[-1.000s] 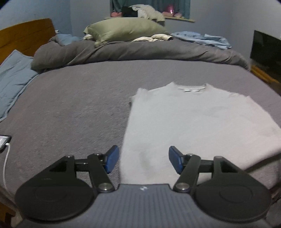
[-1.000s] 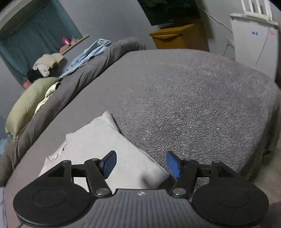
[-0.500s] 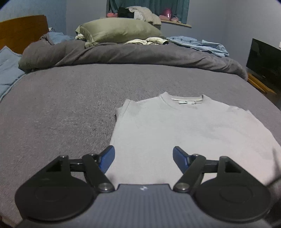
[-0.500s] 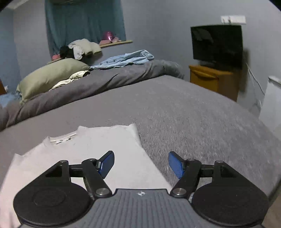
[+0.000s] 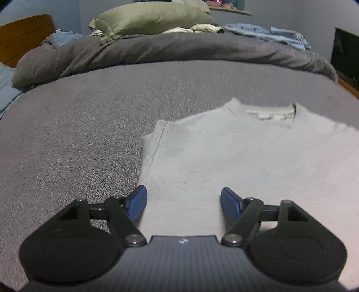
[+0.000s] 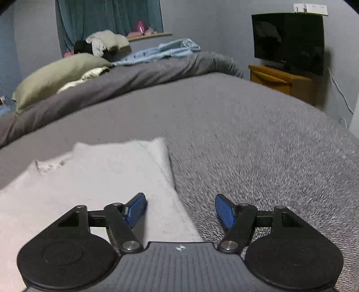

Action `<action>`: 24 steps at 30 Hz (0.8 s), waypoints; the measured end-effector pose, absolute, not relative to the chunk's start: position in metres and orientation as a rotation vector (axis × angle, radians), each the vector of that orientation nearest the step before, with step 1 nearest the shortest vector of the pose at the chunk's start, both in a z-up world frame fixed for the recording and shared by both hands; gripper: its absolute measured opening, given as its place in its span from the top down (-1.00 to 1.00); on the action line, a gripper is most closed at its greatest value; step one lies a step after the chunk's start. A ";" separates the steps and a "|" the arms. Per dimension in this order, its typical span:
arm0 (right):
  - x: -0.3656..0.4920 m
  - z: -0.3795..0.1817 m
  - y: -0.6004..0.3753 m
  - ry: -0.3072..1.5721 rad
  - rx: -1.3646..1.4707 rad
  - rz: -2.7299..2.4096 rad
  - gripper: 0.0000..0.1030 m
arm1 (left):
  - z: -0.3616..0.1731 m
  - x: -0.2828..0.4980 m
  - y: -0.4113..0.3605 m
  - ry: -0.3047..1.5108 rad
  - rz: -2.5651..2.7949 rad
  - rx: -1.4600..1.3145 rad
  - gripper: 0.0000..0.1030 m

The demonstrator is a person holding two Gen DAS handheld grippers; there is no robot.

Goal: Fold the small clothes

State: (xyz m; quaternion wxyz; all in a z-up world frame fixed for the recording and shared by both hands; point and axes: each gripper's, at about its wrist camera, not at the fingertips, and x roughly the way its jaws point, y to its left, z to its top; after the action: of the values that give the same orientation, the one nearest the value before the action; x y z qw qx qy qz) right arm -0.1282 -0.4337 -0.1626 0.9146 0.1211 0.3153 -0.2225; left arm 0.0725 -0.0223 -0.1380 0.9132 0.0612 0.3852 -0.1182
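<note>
A grey textured bedspread [image 5: 74,139] covers the bed, with a rumpled dark grey duvet [image 5: 157,51] heaped along its far side beyond both tongs; an olive pillow [image 5: 148,19] and a light blue garment [image 5: 269,33] rest on the heap. Far left of the left gripper [image 5: 183,203] a wooden headboard [image 5: 24,36] shows. The pale sleeveless top [image 5: 235,161] lies flat on the bedspread, neckline away. The left gripper hangs over its left edge: the left blue pad over bedspread, the right pad over cloth, jaws opening and pressing on nothing. The right gripper [image 6: 180,210] hangs over the top's right edge [image 6: 175,191], left pad above cloth, right pad above bedspread, jaws likewise opening and empty. Right of it lies broad bare bedspread, then a wooden cabinet [image 6: 280,80] bearing a black television [image 6: 288,42].
</note>
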 end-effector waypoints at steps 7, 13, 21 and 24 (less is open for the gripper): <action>-0.123 -0.190 -0.452 0.645 0.304 -0.472 -0.66 | -0.164 0.094 0.011 0.829 -0.215 -0.092 -0.81; -0.116 -0.184 -0.445 0.654 0.280 -0.499 -0.66 | -0.156 0.095 -0.003 0.812 -0.176 -0.019 -0.81; -0.118 -0.158 -0.401 0.539 0.218 -0.370 -0.66 | -0.118 0.048 -0.082 0.548 -0.314 0.183 -0.81; -0.114 -0.155 -0.375 0.541 0.172 -0.214 -0.70 | -0.124 0.038 -0.109 0.588 -0.473 0.224 -0.81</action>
State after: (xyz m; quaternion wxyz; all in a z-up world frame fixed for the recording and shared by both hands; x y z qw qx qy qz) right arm -0.1141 -0.3754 -0.1554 0.9544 0.0848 0.2663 -0.1052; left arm 0.0382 -0.1088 -0.1240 0.9236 0.1091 0.2864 -0.2303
